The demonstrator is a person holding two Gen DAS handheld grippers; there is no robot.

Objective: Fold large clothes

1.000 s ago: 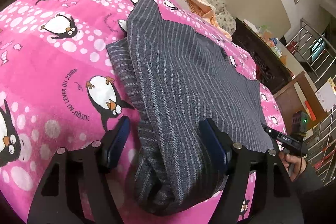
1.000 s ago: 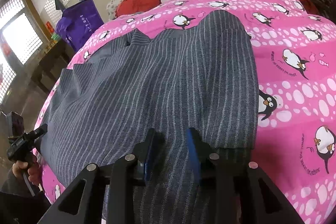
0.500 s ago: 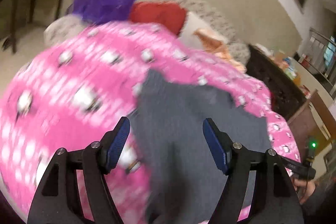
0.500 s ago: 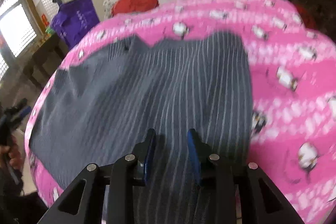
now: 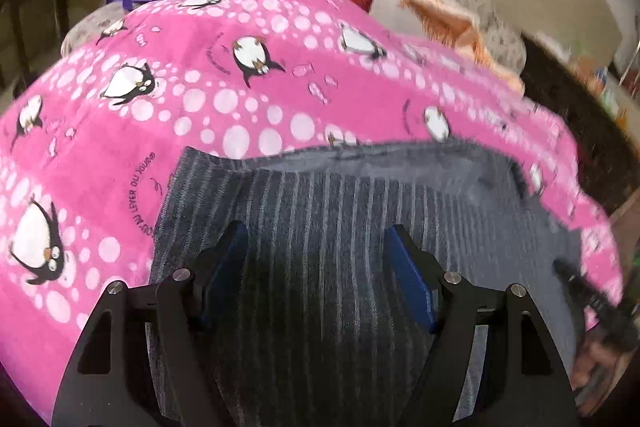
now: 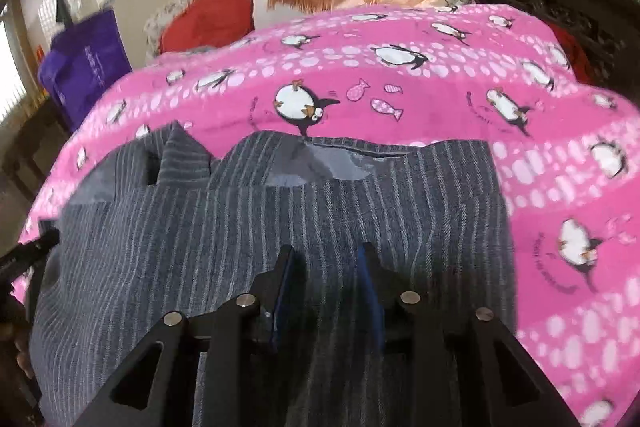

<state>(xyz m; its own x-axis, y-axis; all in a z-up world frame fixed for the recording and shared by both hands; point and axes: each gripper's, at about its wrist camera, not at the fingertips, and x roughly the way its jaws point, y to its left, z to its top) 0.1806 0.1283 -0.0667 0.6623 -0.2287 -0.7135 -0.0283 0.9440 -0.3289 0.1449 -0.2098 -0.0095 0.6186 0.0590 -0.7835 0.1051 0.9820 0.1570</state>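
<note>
Jaws on my left gripper (image 5: 314, 275) stand released over the grey striped garment (image 5: 328, 227); my right gripper (image 6: 325, 287) seems clenched on its cloth. It lies doubled on the pink penguin blanket (image 6: 400, 87), so I judge more folds remain.

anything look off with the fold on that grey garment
Yes: the far edge of the grey garment is uneven. In the right wrist view a flap sticks up at the far left corner, and lighter inner fabric shows in the middle. No damage visible.
</note>
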